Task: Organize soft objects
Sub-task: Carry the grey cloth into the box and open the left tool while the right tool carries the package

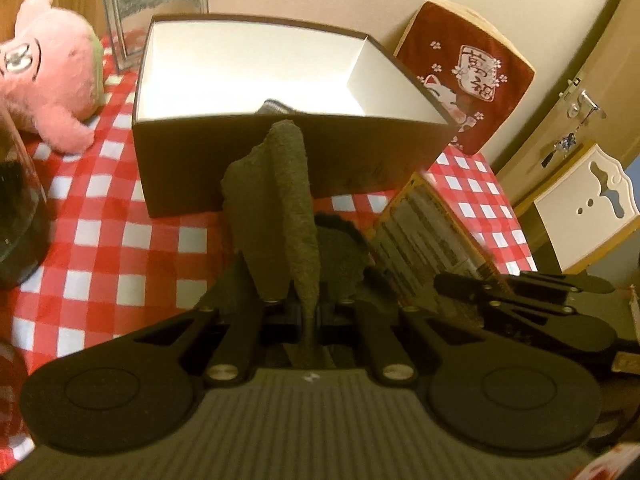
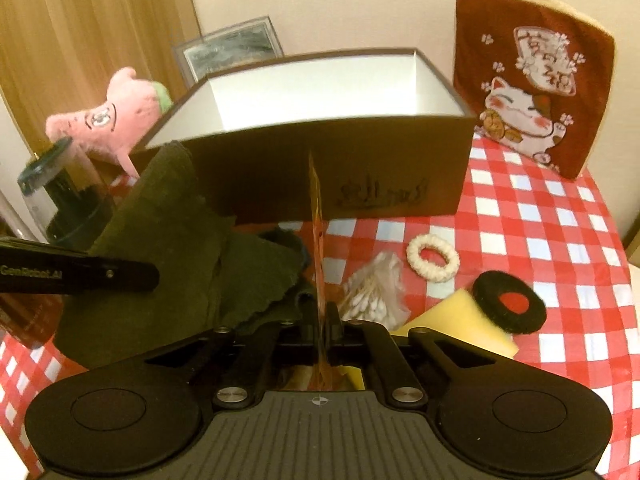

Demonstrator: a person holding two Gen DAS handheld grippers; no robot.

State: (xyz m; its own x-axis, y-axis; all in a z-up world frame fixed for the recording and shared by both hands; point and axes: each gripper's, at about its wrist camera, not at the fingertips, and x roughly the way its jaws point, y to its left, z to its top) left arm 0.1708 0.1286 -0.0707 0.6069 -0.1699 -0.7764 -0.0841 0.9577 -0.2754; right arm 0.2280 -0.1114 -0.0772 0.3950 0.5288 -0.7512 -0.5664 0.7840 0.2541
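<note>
Two tools, both clamped: left tool (image 1: 310, 312) pinches one dark green cloth (image 1: 276, 208), right tool (image 2: 322, 320) grips one thin orange packet (image 2: 318, 240) edge-on. Both are held over the counter (image 2: 540, 216) just before one open brown box (image 2: 320, 168). Near: one pink plush (image 1: 52, 76), one white scrunchie (image 2: 433, 258), one yellow sponge (image 2: 452, 316).
</note>
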